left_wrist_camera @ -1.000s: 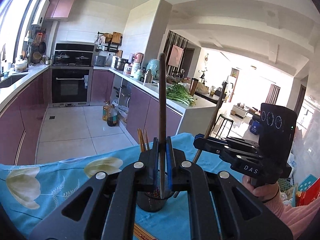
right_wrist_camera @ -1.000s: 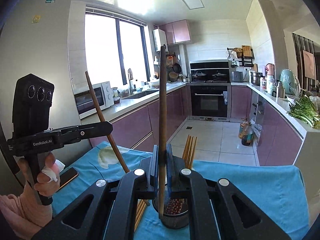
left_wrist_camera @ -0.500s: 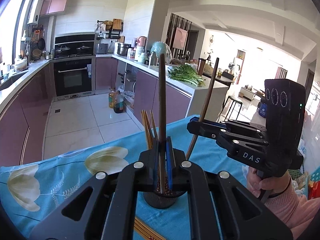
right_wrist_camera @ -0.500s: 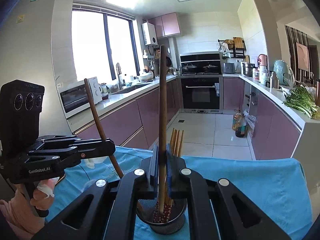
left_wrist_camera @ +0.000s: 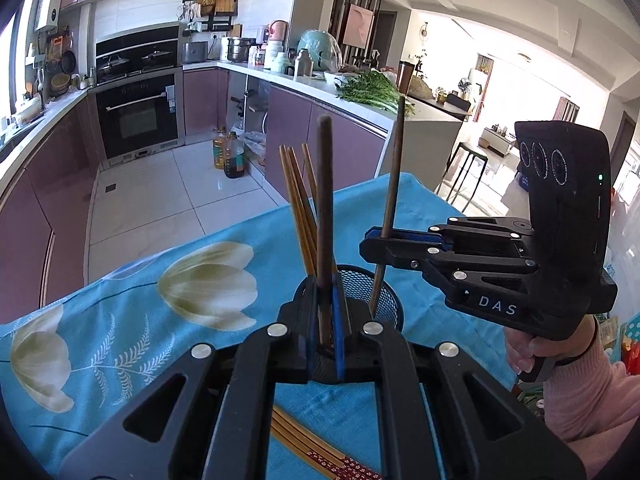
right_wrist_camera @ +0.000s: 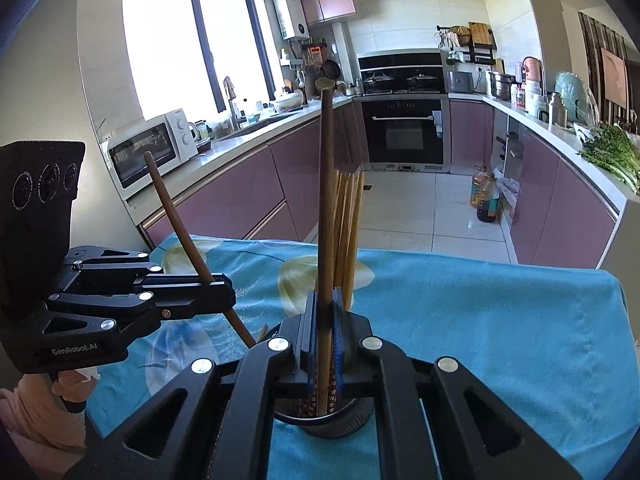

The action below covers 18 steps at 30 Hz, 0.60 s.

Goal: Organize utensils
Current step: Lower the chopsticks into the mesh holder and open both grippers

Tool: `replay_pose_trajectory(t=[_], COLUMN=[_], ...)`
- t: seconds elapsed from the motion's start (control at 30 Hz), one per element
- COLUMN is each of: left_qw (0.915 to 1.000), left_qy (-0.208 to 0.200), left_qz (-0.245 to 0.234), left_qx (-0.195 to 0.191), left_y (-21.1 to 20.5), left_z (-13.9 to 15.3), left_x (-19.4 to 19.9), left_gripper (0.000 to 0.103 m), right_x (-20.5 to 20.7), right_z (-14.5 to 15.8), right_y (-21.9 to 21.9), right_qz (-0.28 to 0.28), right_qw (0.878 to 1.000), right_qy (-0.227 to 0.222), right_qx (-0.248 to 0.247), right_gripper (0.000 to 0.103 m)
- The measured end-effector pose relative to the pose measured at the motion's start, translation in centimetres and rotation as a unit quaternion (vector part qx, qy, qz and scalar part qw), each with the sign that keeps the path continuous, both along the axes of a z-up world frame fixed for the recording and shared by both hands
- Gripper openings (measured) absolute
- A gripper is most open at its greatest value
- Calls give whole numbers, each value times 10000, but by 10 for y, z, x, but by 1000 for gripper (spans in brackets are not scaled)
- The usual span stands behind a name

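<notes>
Over mesh cup (left_wrist_camera: pixel 370 292) | L gripper (left_wrist_camera: pixel 325 344) pinched dark chopstick (left_wrist_camera: pixel 325 216) upright | R gripper (right_wrist_camera: pixel 325 344) pinched another (right_wrist_camera: pixel 326 216), at 3 o'clock of L.

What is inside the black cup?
The mesh cup holds a bunch of light wooden chopsticks standing up. Two dark chopsticks, one in each gripper, poke down into it: left, right. The cup's bottom is hidden behind the gripper fingers.

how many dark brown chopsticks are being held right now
2: one dark brown chopstick in the left gripper, the other in the right gripper, both lowered into the mesh holder.
</notes>
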<state>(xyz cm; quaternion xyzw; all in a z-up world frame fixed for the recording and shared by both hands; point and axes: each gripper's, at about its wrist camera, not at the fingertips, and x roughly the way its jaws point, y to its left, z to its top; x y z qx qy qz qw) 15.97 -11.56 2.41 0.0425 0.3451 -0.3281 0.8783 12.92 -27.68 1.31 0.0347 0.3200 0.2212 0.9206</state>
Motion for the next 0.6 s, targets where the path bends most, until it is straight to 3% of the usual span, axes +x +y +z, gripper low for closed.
replay_pose_trajectory(t=[0.6], left_qw=[9988], left_qy=[450], left_qz=[176], left_qx=[16], left_y=[-15], left_z=[-21], left_x=[38], left_gripper=[8], right_x=[21], right_z=[-7], right_y=[1], right_qz=[-150], right_qw=[9998], right_qy=[115], right_qx=[31], right_gripper=[8])
